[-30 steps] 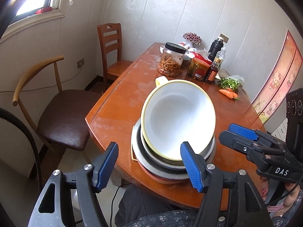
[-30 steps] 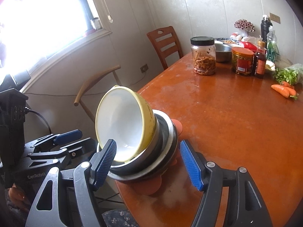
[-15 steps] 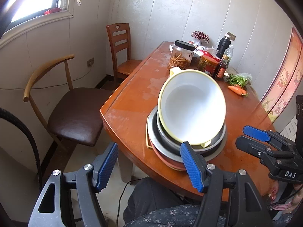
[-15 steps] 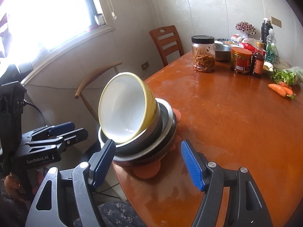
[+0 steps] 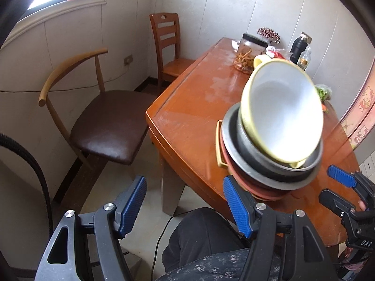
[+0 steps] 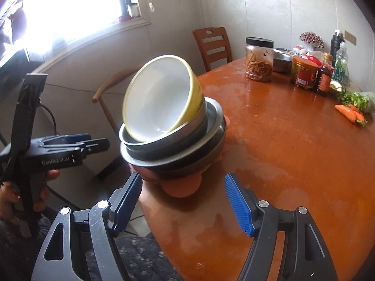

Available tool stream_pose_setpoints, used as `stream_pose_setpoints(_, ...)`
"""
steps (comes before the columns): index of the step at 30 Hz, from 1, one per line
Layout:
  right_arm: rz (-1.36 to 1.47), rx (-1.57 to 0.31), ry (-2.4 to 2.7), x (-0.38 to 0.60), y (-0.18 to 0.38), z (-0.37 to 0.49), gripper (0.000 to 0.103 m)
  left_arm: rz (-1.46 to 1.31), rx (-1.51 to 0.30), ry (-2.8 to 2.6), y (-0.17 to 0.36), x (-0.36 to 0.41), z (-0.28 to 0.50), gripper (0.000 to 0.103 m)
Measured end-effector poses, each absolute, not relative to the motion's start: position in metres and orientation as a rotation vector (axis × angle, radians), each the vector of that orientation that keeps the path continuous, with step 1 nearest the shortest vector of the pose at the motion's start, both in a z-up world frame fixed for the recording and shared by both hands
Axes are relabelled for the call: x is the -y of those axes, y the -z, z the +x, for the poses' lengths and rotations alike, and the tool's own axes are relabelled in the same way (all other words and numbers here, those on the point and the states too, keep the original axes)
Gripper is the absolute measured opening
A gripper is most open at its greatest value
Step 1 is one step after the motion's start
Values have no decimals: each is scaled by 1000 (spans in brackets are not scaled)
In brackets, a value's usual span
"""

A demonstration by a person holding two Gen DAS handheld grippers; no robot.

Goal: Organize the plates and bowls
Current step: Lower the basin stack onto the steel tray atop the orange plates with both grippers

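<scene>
A yellow bowl with a white inside leans tilted on top of a stack. Under it sit nested metal bowls and an orange plate, at the near edge of the wooden table. My left gripper is open with nothing in it, left of the stack and off the table's edge. My right gripper is open just short of the orange plate. In each wrist view the other gripper shows, also with nothing in it.
At the table's far end stand a glass jar, a red-labelled jar, bottles, a metal basin, greens and carrots. Two chairs stand left of the table. The person's lap is below its near edge.
Both grippers have sunk and drawn back slightly. In the left wrist view the stack has slid to the right; in the right wrist view it has risen. Both jaws stay open as before.
</scene>
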State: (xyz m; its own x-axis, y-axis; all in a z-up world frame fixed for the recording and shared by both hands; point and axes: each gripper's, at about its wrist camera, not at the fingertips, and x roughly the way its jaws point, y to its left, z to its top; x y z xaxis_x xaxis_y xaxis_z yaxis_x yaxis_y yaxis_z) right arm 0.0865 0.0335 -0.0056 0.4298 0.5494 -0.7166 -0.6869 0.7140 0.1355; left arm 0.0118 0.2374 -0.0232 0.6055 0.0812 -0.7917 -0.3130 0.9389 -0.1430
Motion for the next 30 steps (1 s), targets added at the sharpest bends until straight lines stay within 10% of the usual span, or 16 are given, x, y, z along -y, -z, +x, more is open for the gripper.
stream_pose_setpoints(30, -360, -777, -784, -64, 44, 113, 80, -116, -897, -48, 39, -229, 85, 65)
